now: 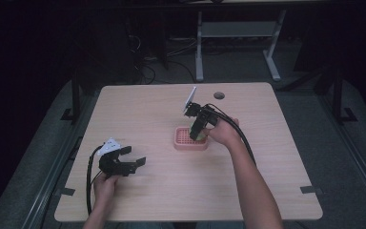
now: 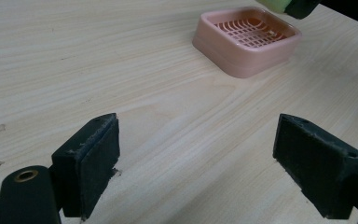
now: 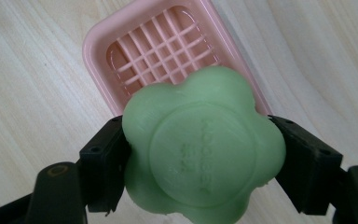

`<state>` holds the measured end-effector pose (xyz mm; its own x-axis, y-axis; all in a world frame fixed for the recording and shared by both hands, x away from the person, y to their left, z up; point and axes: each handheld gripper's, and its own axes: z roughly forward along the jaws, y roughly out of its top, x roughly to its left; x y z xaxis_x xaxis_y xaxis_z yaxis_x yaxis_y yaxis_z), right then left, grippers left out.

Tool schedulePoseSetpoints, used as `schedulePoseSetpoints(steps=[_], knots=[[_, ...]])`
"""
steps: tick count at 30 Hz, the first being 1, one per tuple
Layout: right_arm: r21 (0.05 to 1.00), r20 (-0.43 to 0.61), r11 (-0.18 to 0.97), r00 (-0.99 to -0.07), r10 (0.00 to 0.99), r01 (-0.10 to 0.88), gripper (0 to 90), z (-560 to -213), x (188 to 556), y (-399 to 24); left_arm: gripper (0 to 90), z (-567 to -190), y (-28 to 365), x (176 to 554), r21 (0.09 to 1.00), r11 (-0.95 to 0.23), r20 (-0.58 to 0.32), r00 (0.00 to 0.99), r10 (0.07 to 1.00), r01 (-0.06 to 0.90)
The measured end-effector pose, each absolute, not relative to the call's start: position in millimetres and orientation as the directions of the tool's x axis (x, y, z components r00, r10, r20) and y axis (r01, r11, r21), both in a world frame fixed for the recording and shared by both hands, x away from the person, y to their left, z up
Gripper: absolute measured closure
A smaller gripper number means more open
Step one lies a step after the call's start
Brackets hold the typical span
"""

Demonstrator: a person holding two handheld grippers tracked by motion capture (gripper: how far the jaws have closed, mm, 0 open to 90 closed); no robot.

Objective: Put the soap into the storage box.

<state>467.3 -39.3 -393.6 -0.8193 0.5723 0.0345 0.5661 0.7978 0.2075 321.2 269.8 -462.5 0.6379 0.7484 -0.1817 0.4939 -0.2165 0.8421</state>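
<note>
A pink soap dish [image 1: 189, 139] with a grid floor sits near the middle of the wooden table. My right gripper [image 1: 198, 132] hangs just above its right side, shut on a green flower-shaped soap [image 3: 200, 149] whose embossed face looks at the camera; the dish [image 3: 163, 51] lies right behind it. My left gripper [image 1: 136, 156] rests low at the table's front left, open, with nothing between its pads [image 2: 93, 163]. From there the dish [image 2: 247, 39] stands some way ahead and to the right, with a corner of the soap [image 2: 274, 4] above it.
The table [image 1: 171, 191] has a round cable hole [image 1: 219, 95] near its far edge. Black cables trail from both grippers. Beyond the table stand a white desk frame [image 1: 238, 43] and dark floor with wiring.
</note>
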Motion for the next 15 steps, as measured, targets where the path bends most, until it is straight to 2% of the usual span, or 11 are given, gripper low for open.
schedulePoseSetpoints(steps=[15], knots=[[0.194,0.038,0.802,-0.822,0.569,0.564,25.6,-407.1,472.7,-18.5,14.3,-462.6,270.8,321.3,0.847,-0.199,-0.195,0.634,0.748,0.494]])
